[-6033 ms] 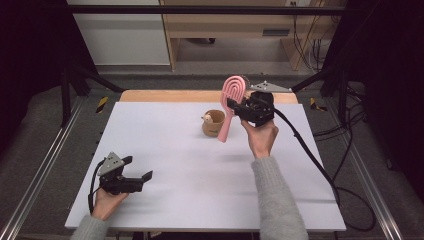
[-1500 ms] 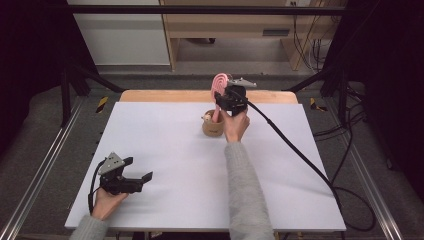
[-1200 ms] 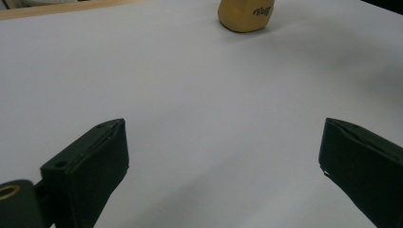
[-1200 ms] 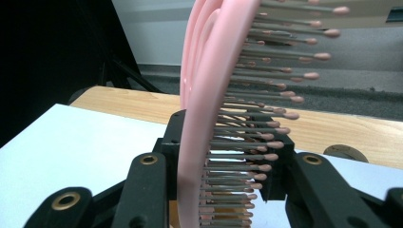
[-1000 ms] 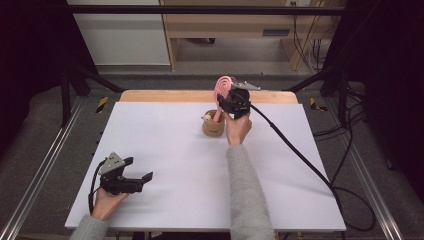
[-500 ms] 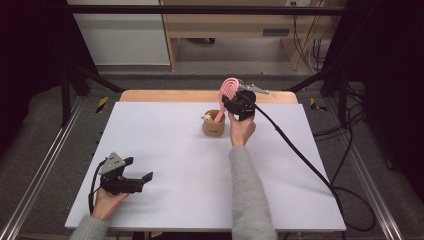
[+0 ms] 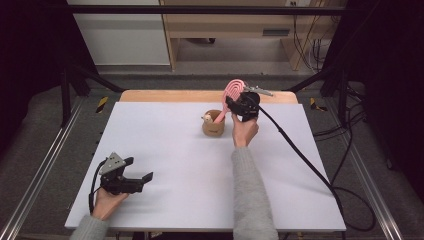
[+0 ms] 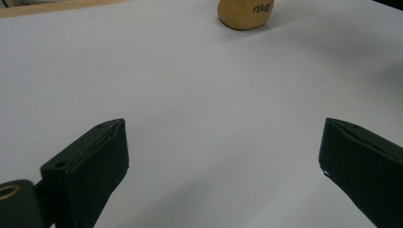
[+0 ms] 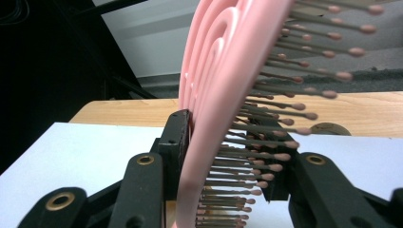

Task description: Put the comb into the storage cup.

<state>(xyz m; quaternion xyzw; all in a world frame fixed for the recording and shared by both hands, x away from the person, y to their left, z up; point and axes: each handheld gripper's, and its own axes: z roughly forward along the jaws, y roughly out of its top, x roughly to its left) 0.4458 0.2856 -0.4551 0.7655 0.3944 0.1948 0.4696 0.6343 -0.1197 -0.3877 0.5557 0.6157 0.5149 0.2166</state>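
Observation:
A pink hairbrush [image 7: 234,89] leans to the right, its handle down in a tan cup [image 7: 213,125] at the table's far middle. My right gripper [image 7: 232,102] is shut on the brush just below its head. In the right gripper view the gripper [image 9: 228,142] has one jaw against the back of the brush [image 9: 223,71] and the other among the bristles; its jaws have just been opening a little, with the brush still between them. My left gripper [image 7: 139,169] rests open and empty at the front left. In its own view the left gripper [image 8: 223,142] faces the cup [image 8: 244,9].
The white table top [image 7: 175,150] has a wooden strip [image 7: 175,96] along its far edge. A small cream object [image 7: 206,118] sticks out of the cup's left rim. The right gripper's black cable [image 7: 310,170] trails across the table's right side to the floor.
The right hand has shifted slightly right, tipping the brush head rightward over the cup. The left gripper has stayed still.

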